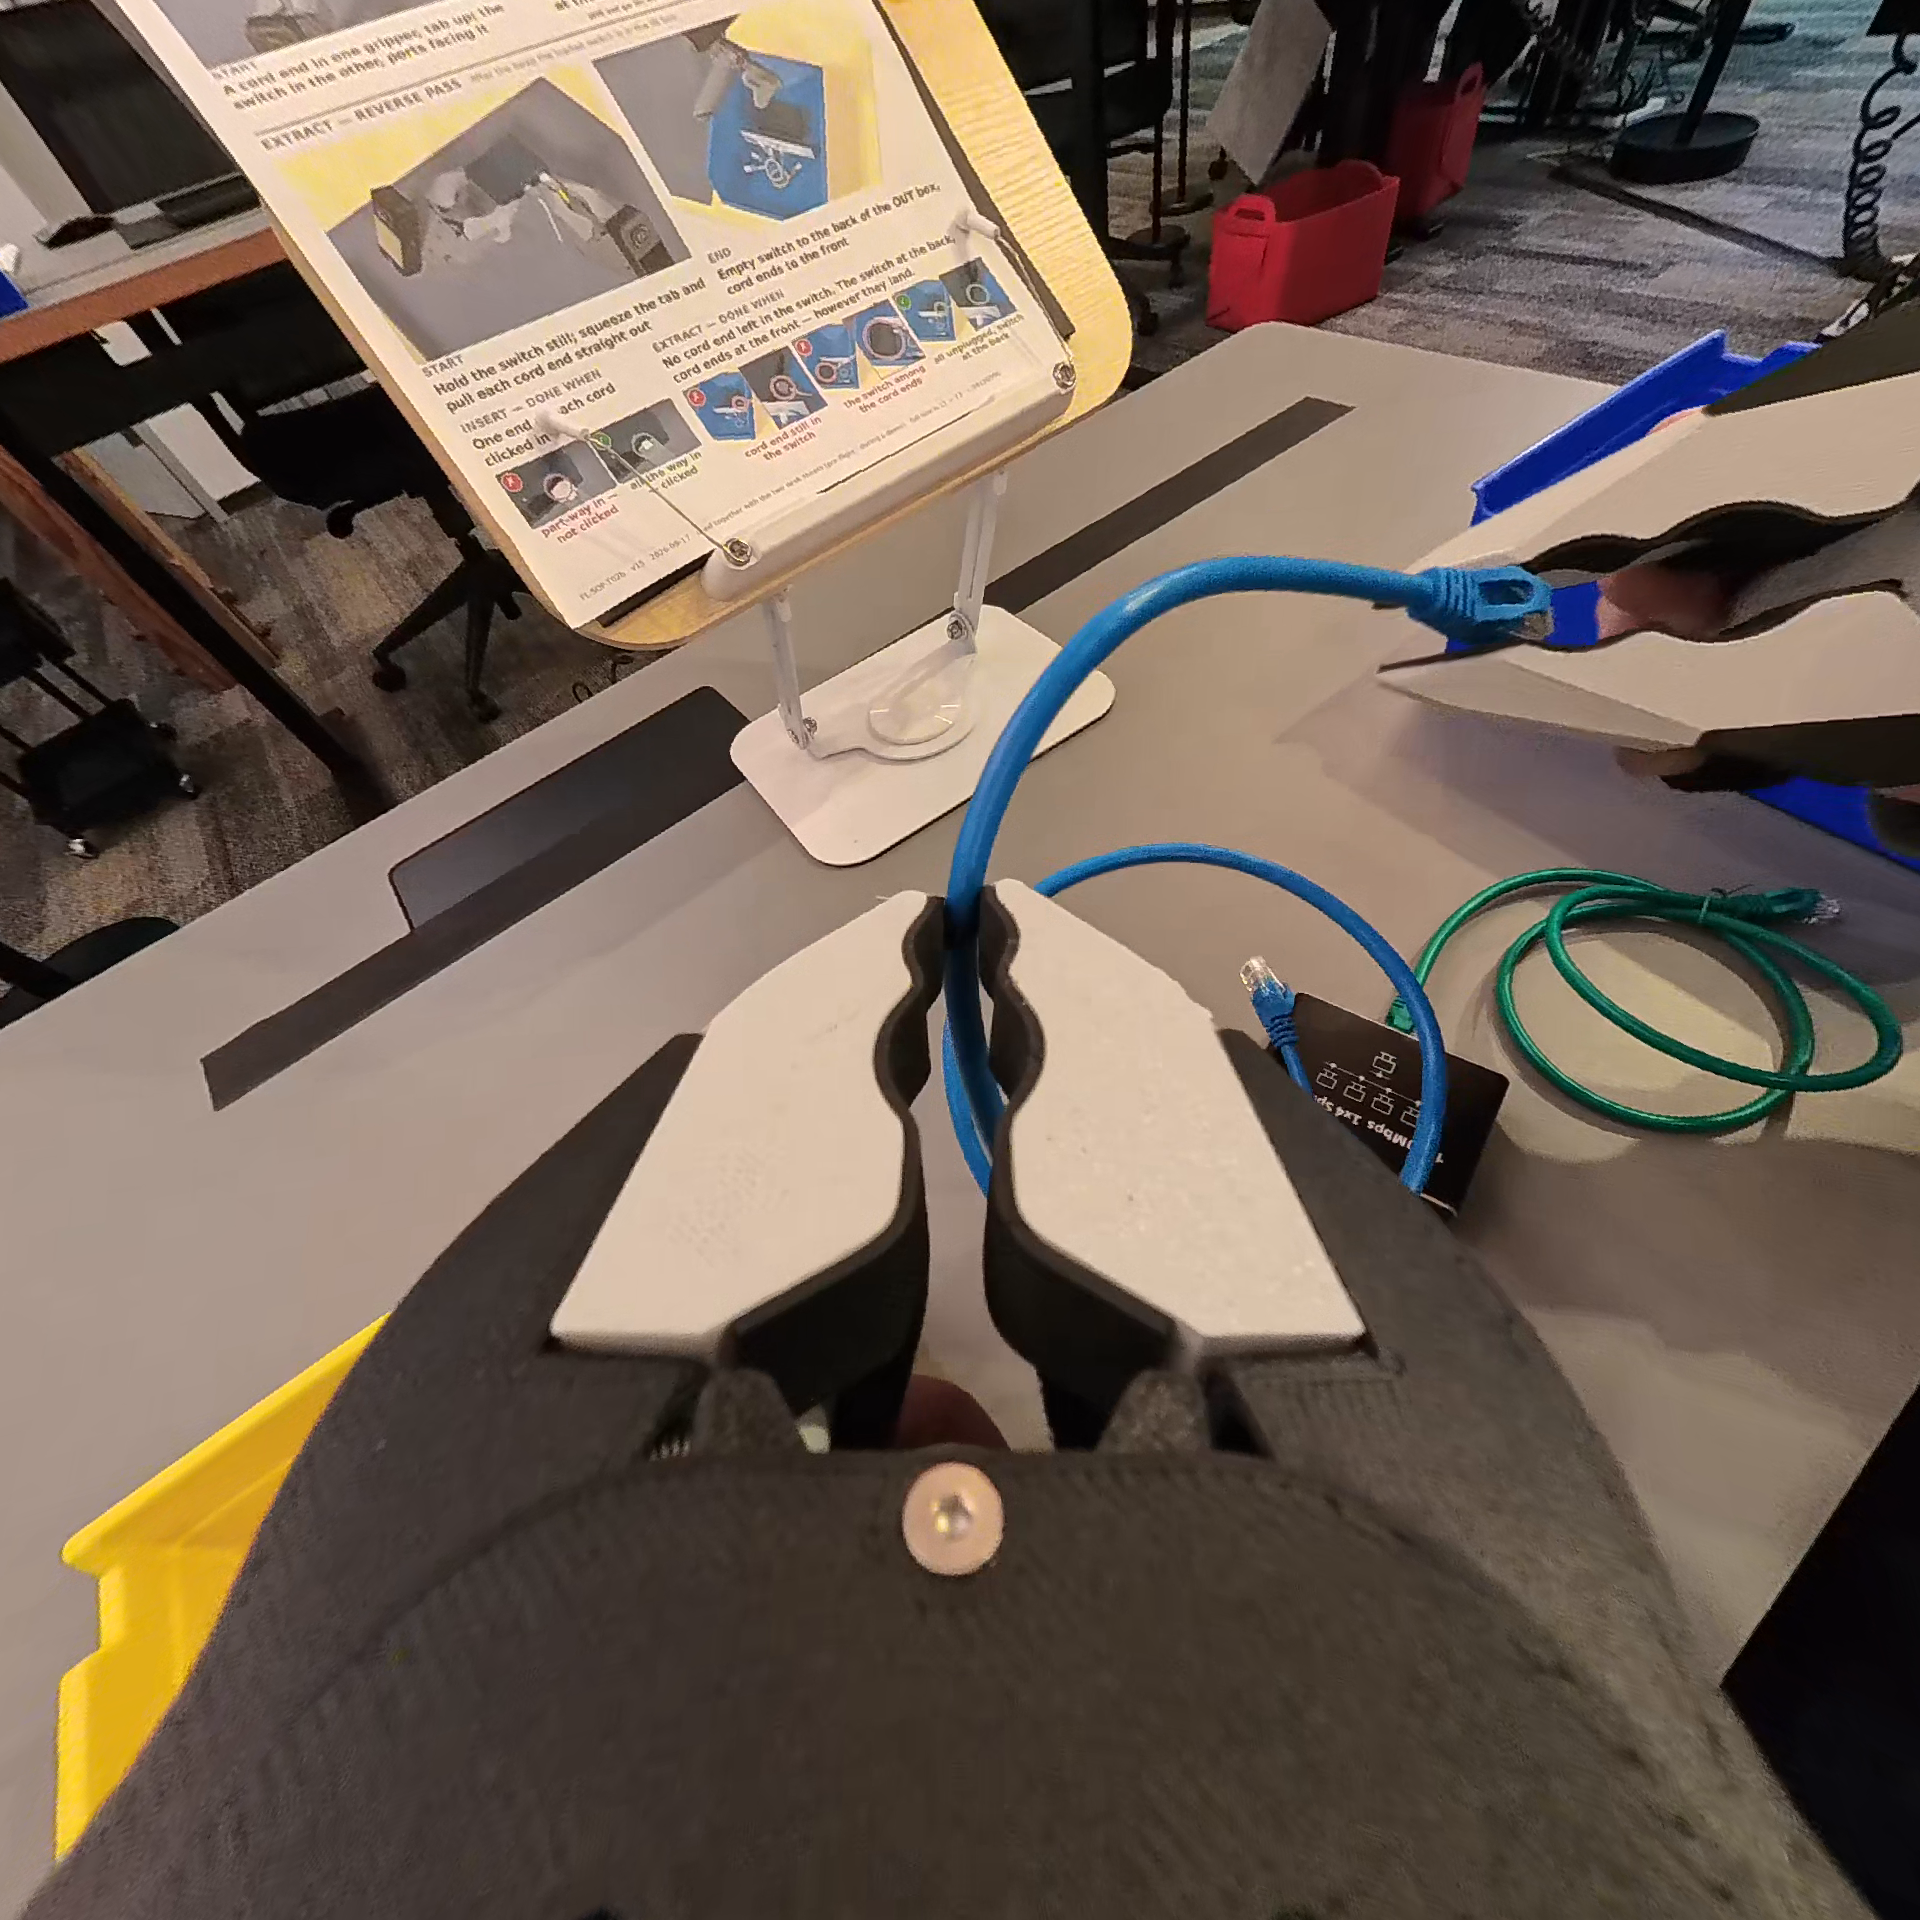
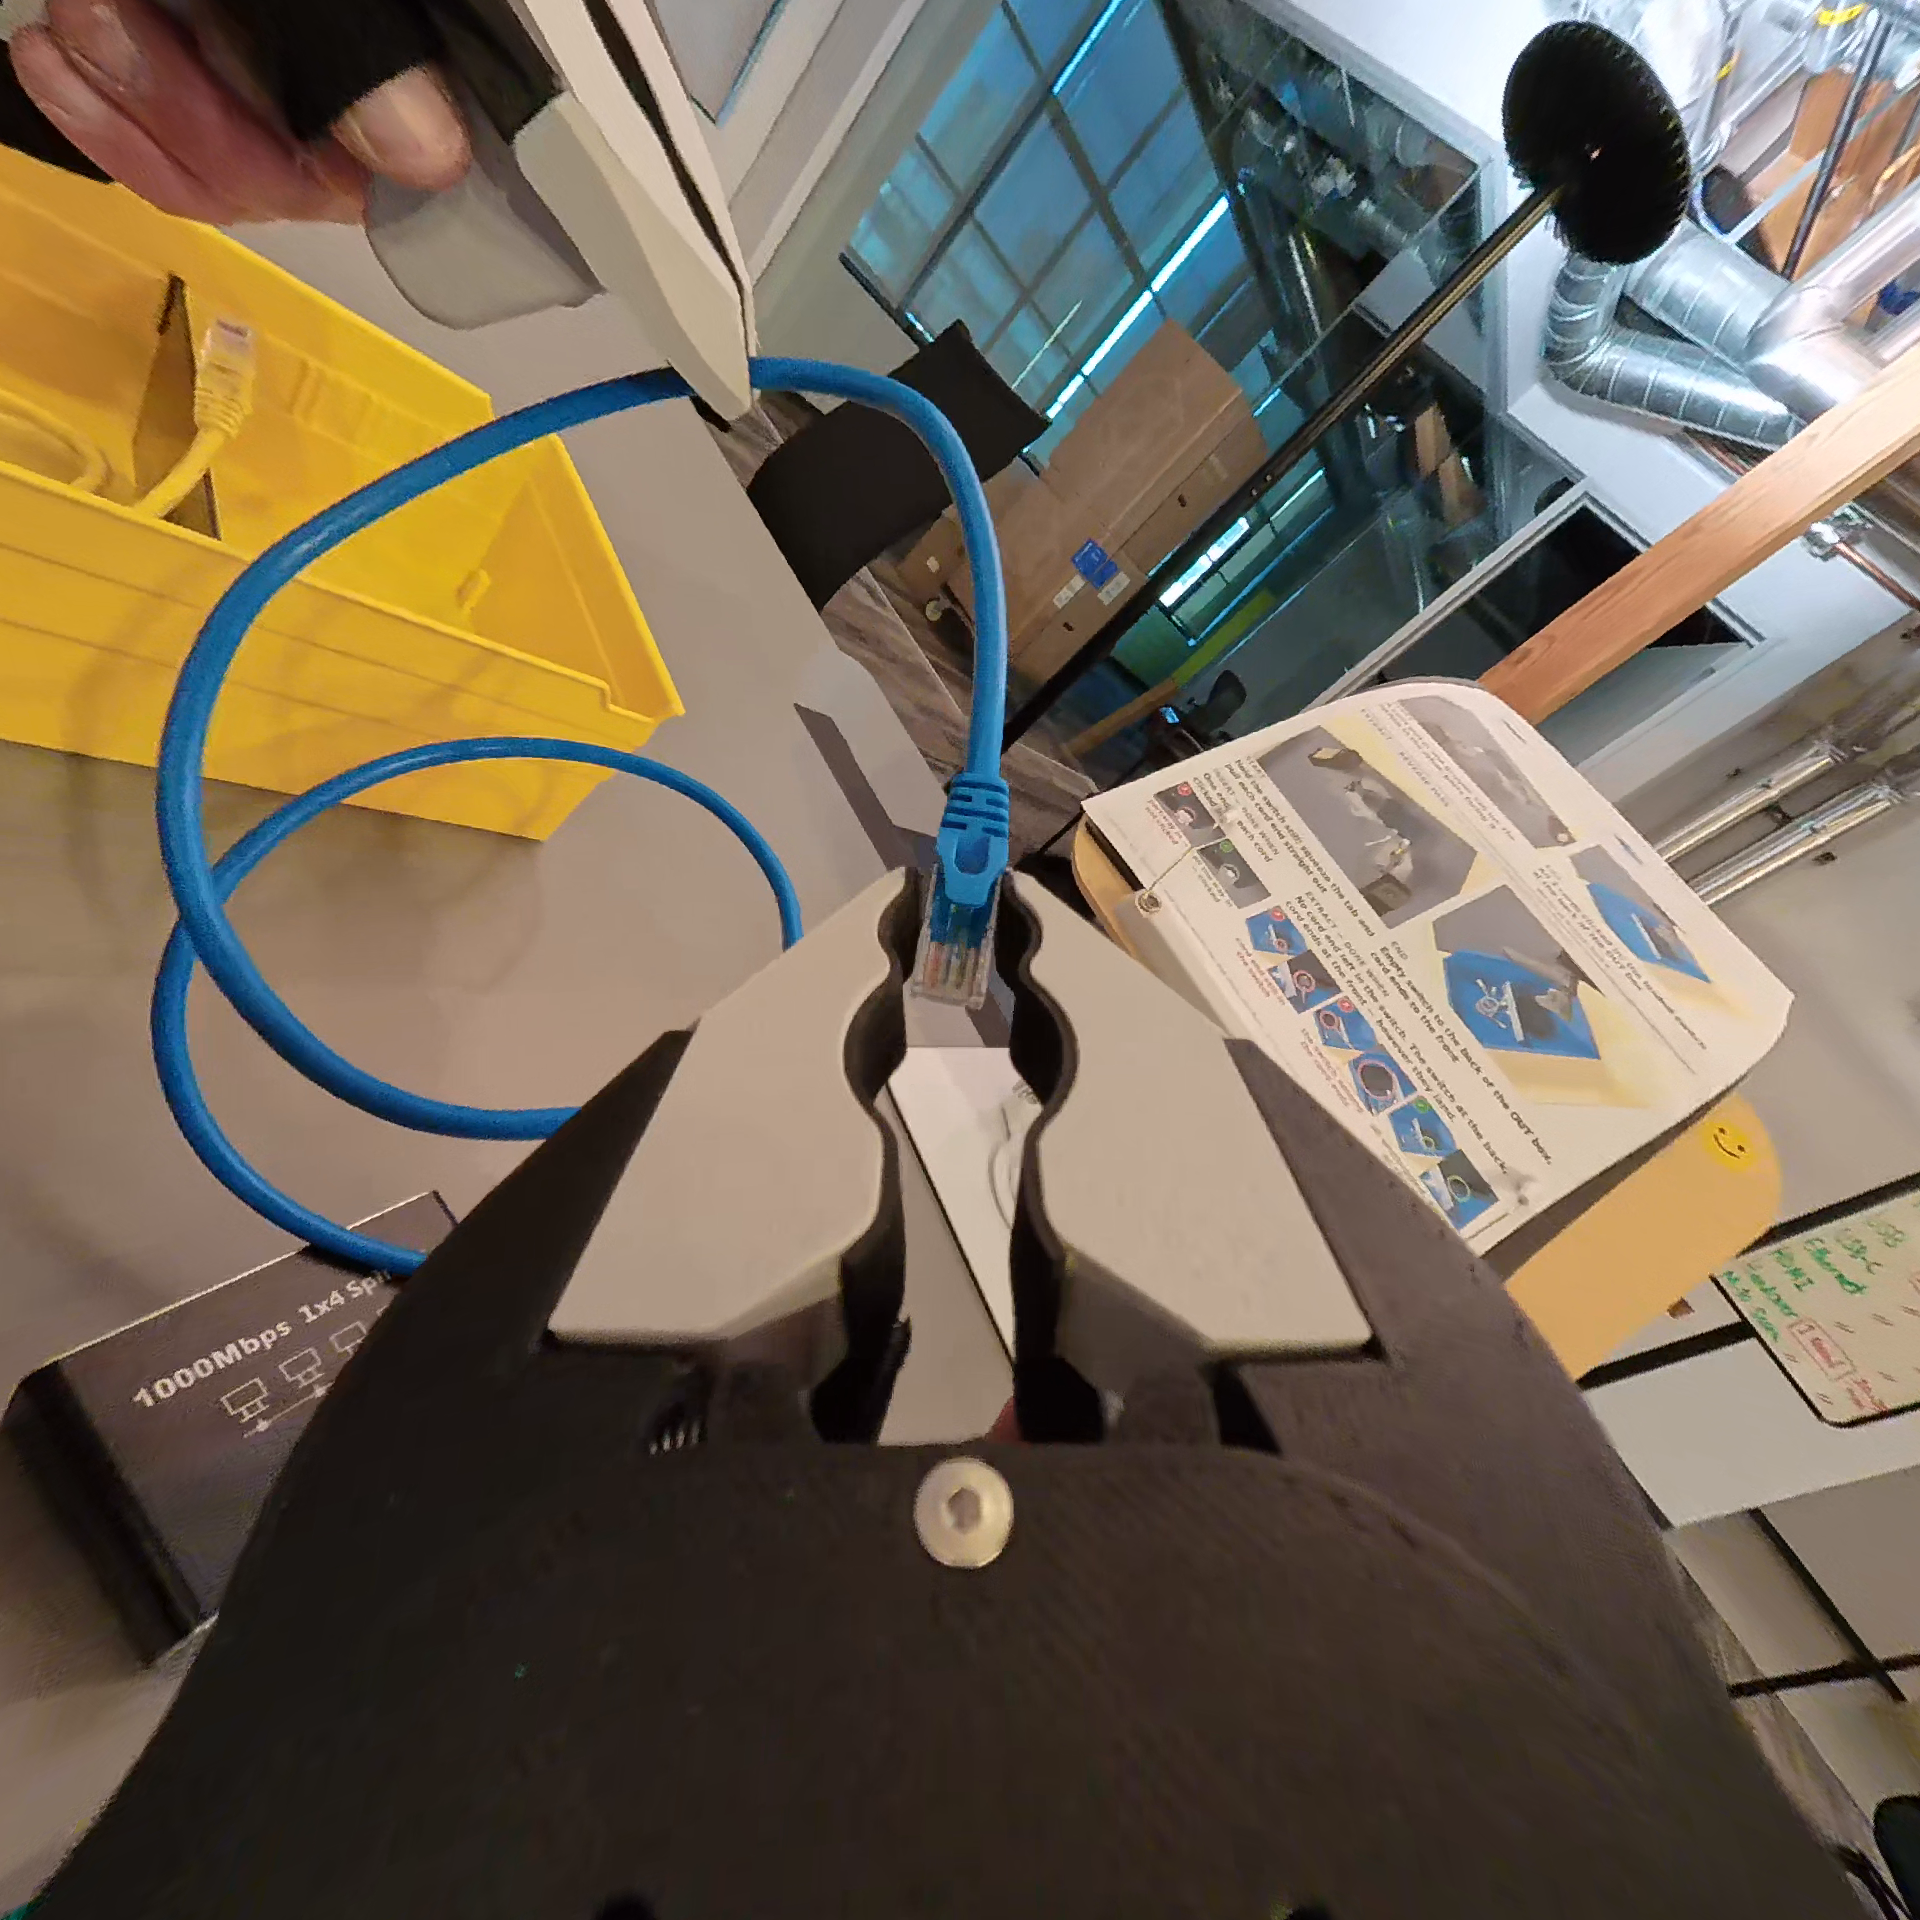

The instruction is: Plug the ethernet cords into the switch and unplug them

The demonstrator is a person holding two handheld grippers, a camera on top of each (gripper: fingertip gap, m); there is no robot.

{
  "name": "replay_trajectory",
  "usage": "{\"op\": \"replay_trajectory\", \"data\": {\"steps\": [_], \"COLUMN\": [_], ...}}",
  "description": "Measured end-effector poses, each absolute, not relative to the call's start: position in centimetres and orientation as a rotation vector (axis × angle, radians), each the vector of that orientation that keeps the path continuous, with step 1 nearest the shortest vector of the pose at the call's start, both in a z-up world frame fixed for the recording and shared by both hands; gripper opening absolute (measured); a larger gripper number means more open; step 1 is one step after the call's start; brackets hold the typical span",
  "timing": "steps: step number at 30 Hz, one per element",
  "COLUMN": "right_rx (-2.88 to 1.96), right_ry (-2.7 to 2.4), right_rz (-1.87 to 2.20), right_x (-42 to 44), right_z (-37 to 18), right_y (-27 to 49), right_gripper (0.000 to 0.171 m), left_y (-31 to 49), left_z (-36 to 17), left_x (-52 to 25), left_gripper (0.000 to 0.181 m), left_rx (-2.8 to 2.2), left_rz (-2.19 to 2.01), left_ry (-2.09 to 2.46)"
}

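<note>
My left gripper (image 1: 964, 914) is shut on the blue ethernet cord (image 1: 1049, 686), pinching its cable at the fingertips above the grey table. The cord arcs right to its blue plug (image 1: 1486, 603), which sits between the jaws of my right gripper (image 1: 1455, 613). In the right wrist view my right gripper (image 2: 958, 914) is shut on that plug (image 2: 961, 904), clear tip toward the camera. The cord's other plug (image 1: 1262, 987) lies loose beside the black switch (image 1: 1392, 1101), which rests on the table; the switch also shows in the right wrist view (image 2: 208, 1382). A green cord (image 1: 1683, 1008) lies coiled on the right, one end at the switch.
A yellow bin (image 2: 343, 623) holding a yellow cord (image 2: 213, 405) stands at the table's left edge. A blue bin (image 1: 1621, 436) is behind my right gripper. An instruction sheet on a white stand (image 1: 914, 758) stands at the back of the table (image 1: 312, 1143). The grippers' ends are close to 12 cm from one another.
</note>
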State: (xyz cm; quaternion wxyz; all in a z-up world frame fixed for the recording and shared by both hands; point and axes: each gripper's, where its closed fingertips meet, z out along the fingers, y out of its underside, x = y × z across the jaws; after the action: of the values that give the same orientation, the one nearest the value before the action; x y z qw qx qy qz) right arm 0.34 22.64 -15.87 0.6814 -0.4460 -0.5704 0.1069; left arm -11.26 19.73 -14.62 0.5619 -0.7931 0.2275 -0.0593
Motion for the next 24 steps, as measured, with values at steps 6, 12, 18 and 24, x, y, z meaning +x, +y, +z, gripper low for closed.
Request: {"op": "replay_trajectory", "data": {"steps": [6,12,18,24], "right_rx": [-1.027,-1.052,-1.137,-1.17], "right_ry": [-1.262,-1.326,-1.353,-1.307], "right_rz": [0.315,0.383,0.399,0.498], "right_x": [0.6,0.2,-0.5,-0.7], "right_z": [-15.4,-16.1,-17.9,-17.1], "right_y": [22.5,21.8,22.2,21.9], "right_gripper": [0.009,0.009,0.009,0.009], "left_y": [19.6,19.0,16.2,13.0], "left_z": [-14.7,-14.1,-12.6,-18.1], "left_x": [-11.0,-10.0,-5.8,1.2], "left_gripper": [0.006,0.026,0.037,0.042], "left_rx": [-1.862,-1.813,-1.669,-1.76], "left_rz": [-0.153,-0.203,-0.231,-0.356], "left_ry": [0.552,0.644,0.904,1.215]}}
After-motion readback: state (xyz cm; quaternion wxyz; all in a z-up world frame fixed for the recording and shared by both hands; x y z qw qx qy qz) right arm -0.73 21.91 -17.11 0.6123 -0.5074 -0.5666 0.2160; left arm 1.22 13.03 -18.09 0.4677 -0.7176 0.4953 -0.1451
